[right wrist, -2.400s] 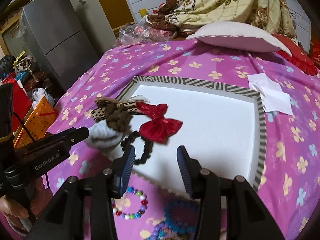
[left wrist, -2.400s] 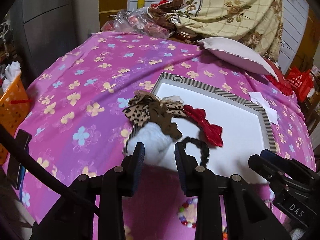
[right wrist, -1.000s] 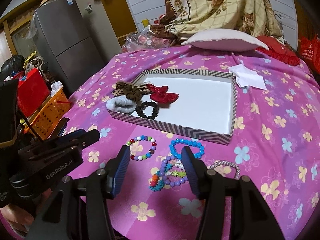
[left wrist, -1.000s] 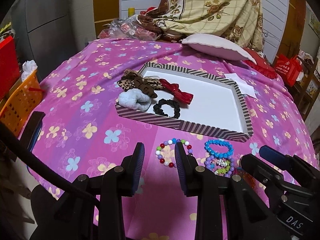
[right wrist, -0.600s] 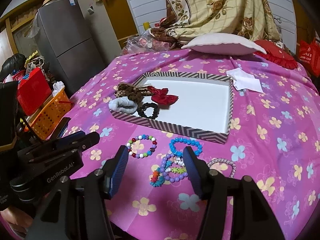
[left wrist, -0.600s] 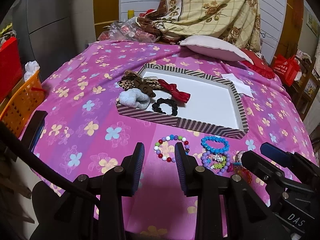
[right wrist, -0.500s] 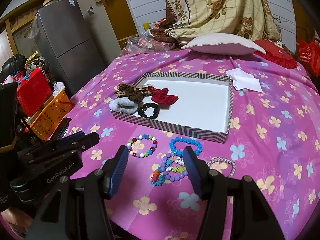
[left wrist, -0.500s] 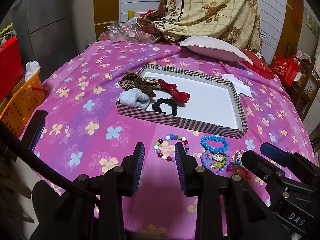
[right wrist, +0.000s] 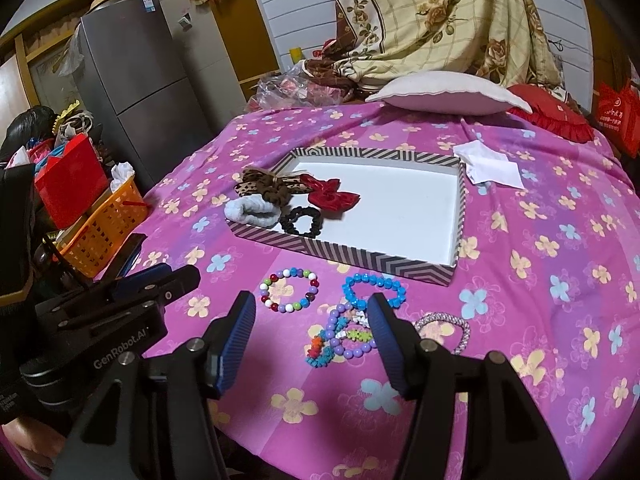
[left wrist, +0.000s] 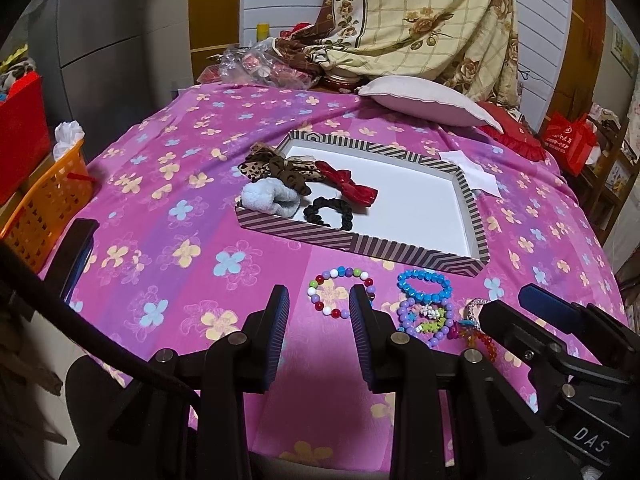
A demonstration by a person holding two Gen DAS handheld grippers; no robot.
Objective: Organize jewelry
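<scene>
Four hair pieces sit bunched in the near-left corner of the striped tray (left wrist: 420,251): a leopard-print bow (left wrist: 276,168), a red bow (left wrist: 348,186), a pale blue fluffy scrunchie (left wrist: 268,199) and a black scrunchie (left wrist: 329,211). Most of the tray's white floor, to the right and far side, is bare. On the pink flowered cloth (left wrist: 168,184) just near the tray's front wall lie the bead bracelets: a multicoloured bracelet (right wrist: 289,290) to the left, a bright blue bracelet (right wrist: 374,289) to its right, a purple bracelet (right wrist: 346,334) tangled with small coloured charms nearer still, and a pale pink beaded bracelet (right wrist: 444,330) farthest right. The cloth's near edge curves down close under the bracelets; its left edge drops toward an orange basket (right wrist: 102,228) and a grey fridge (right wrist: 136,76). A pillow (left wrist: 428,100) and white paper (right wrist: 490,166) lie beyond the tray, with open cloth along the right side.

Left tongs (left wrist: 318,322) hang above the cloth's near edge, parted wide and holding nothing, the multicoloured bracelet showing between the tips. Right tongs (right wrist: 312,334) are likewise parted and empty, framing the purple bracelet without touching it.
</scene>
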